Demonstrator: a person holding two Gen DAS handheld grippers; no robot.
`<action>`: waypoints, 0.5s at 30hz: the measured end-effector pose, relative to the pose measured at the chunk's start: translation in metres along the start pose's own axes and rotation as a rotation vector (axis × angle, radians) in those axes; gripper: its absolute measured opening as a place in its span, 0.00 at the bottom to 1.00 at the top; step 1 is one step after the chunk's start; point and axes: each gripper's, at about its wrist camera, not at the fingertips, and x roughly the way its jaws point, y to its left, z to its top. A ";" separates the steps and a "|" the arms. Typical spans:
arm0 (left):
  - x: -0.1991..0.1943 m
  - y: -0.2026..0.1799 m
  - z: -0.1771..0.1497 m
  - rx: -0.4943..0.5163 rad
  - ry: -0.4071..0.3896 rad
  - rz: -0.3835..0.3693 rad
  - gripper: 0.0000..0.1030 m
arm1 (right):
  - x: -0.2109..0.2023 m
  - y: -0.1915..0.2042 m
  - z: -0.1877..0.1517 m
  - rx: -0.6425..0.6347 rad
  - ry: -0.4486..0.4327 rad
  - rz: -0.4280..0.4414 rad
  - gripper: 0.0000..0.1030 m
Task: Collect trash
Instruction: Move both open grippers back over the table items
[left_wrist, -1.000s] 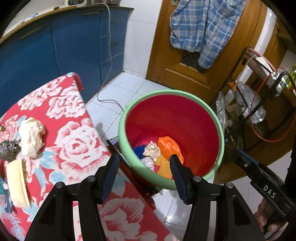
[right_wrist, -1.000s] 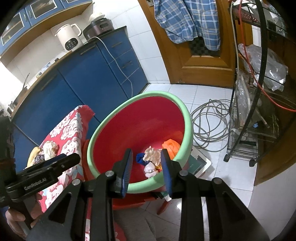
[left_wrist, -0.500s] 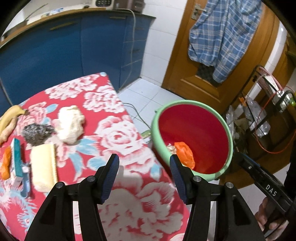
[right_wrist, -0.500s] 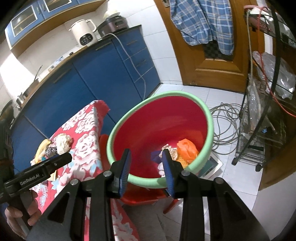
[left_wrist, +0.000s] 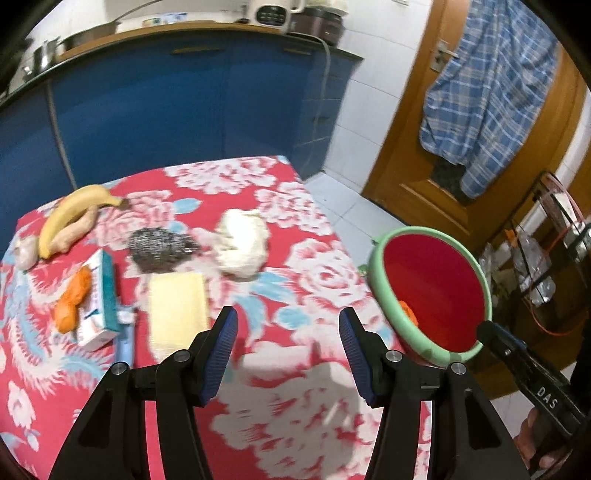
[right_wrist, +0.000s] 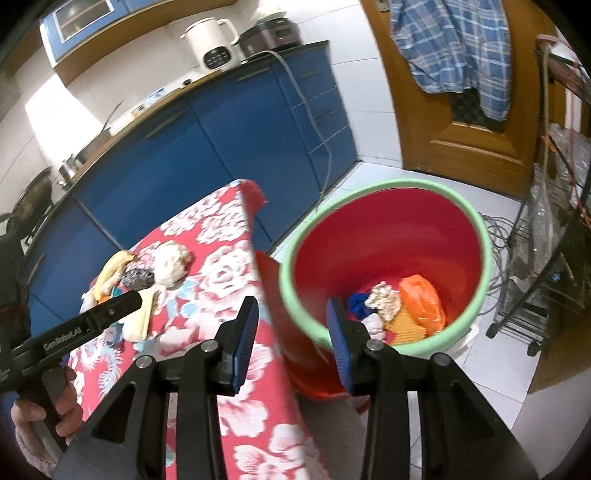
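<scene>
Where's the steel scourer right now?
In the left wrist view, the steel scourer lies on the tablecloth, between the banana and white wad.

Bin (left_wrist: 391, 254) rim hides most contents in left wrist view; only an orange bag (left_wrist: 407, 310) edge shows. Near floral desk (left_wrist: 288, 417) cloth motion-blurred. Small blue item (left_wrist: 123, 343) beside box (left_wrist: 98, 299): unidentifiable.

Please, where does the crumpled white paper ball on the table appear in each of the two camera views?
Left wrist: crumpled white paper ball sits upper centre, on the floral tablecloth, right of the steel scourer.
Right wrist: it lies left of centre, beside the scourer.
Shared landmark: the green-rimmed red bin, right of the table.
</scene>
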 end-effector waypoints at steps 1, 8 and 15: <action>-0.001 0.006 0.000 -0.009 -0.002 0.006 0.57 | 0.002 0.007 0.000 -0.012 0.006 0.008 0.40; -0.013 0.047 -0.001 -0.074 -0.027 0.065 0.57 | 0.014 0.049 -0.003 -0.079 0.038 0.054 0.41; -0.024 0.086 -0.004 -0.125 -0.049 0.119 0.57 | 0.029 0.085 -0.008 -0.145 0.076 0.093 0.41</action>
